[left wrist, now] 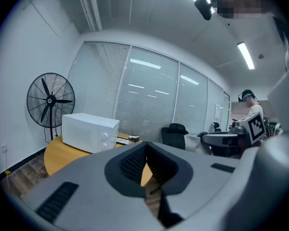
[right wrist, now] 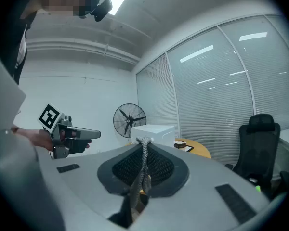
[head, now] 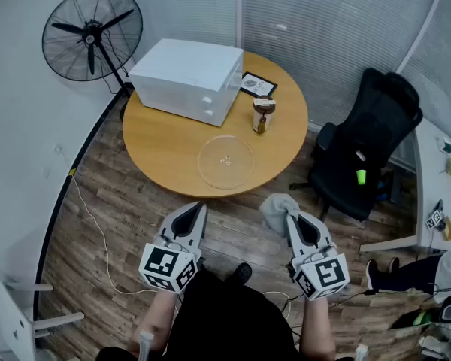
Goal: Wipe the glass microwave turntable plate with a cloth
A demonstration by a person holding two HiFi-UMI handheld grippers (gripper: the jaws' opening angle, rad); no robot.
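Fingers of my right gripper (head: pixel 289 215) pinch the cloth (head: pixel 274 206) by a thin fold, my left gripper (head: pixel 200 207) closed empty; scrubbing the glass plate (head: pixel 225 161) could tug it loose.

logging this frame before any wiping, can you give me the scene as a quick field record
stage: wiping not yet begun, both grippers held short of the table
left gripper: shut, empty
right gripper: shut on grey cloth
glass plate: flat on the round wooden table, near its front edge, untouched
microwave: at the table's back
jar: upright, beside the microwave, behind the plate
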